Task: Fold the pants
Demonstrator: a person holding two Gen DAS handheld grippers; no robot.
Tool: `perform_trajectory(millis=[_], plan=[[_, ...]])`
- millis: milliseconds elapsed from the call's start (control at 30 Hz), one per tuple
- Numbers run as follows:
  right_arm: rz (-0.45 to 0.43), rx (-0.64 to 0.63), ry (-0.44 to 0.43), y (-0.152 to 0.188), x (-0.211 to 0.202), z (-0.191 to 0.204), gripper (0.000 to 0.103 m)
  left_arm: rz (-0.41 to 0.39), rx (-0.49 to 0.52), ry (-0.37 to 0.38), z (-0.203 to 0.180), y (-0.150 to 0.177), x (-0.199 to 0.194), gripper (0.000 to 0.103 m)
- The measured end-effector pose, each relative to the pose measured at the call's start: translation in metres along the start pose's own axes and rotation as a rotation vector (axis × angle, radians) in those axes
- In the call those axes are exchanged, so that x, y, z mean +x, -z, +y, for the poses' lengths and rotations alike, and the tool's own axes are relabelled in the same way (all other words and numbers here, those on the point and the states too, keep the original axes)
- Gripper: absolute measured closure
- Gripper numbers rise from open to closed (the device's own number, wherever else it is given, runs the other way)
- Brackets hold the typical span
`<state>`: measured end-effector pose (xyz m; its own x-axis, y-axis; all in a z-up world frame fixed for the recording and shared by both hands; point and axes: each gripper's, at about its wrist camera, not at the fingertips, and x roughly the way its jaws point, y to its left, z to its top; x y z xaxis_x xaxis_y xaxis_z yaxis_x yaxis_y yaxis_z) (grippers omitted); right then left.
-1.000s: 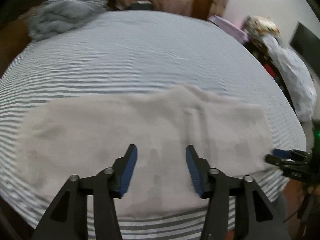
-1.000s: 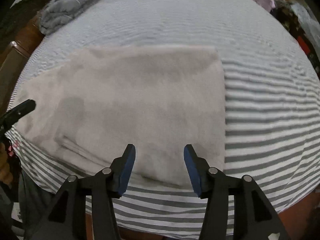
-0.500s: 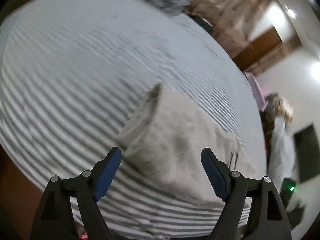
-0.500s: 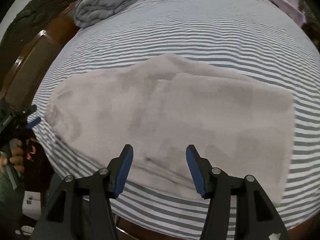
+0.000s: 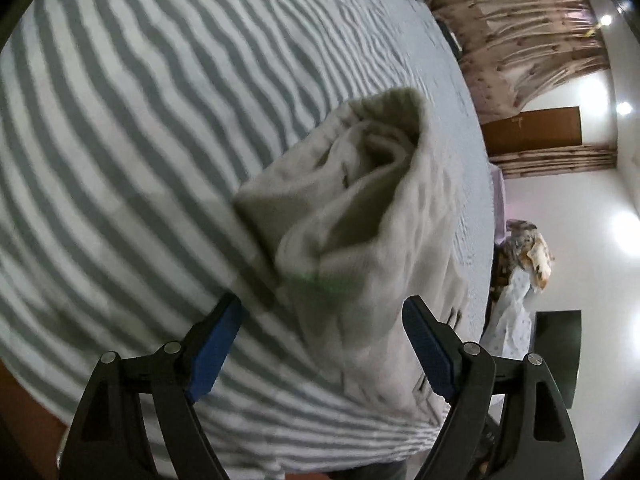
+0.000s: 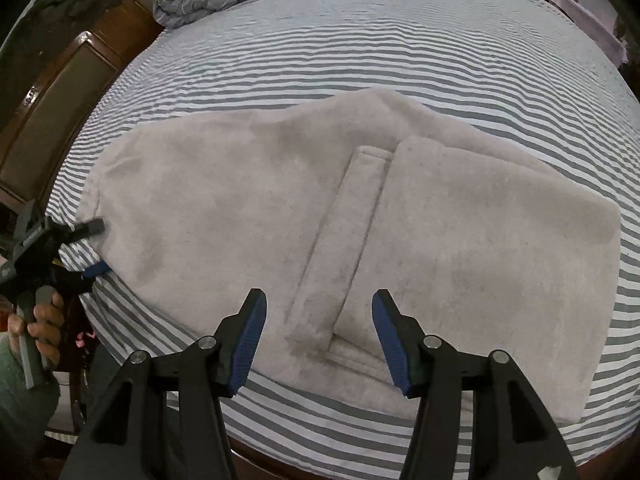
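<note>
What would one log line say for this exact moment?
phase: reaching | left tool: open, at pants end | right tool: open, above pants | surface: striped bed

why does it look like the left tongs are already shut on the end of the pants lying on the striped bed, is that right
Not quite. The left tongs are open, their blue pads spread either side of the pants end, as the left wrist view shows. The pants do lie on the striped bed.

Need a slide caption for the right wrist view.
Open right gripper above beige pants on striped bed; left gripper at their end.
</note>
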<state>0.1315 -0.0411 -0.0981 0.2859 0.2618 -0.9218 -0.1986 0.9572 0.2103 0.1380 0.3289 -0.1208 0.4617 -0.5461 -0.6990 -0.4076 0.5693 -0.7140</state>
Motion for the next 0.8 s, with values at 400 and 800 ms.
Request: perform_trajectory(millis=[400,800], plan=[[0.040,-0.011,0.014,-0.003,0.018,0.008,0.051,-0.018,0.082,0.082,0.008,-0.011,0.018,0.033],[0.046,-0.090,0.077,-0.007,0.044,0.021,0.037,-0.038,0.014,0.025,0.003,-0.023,0.022,0.045]])
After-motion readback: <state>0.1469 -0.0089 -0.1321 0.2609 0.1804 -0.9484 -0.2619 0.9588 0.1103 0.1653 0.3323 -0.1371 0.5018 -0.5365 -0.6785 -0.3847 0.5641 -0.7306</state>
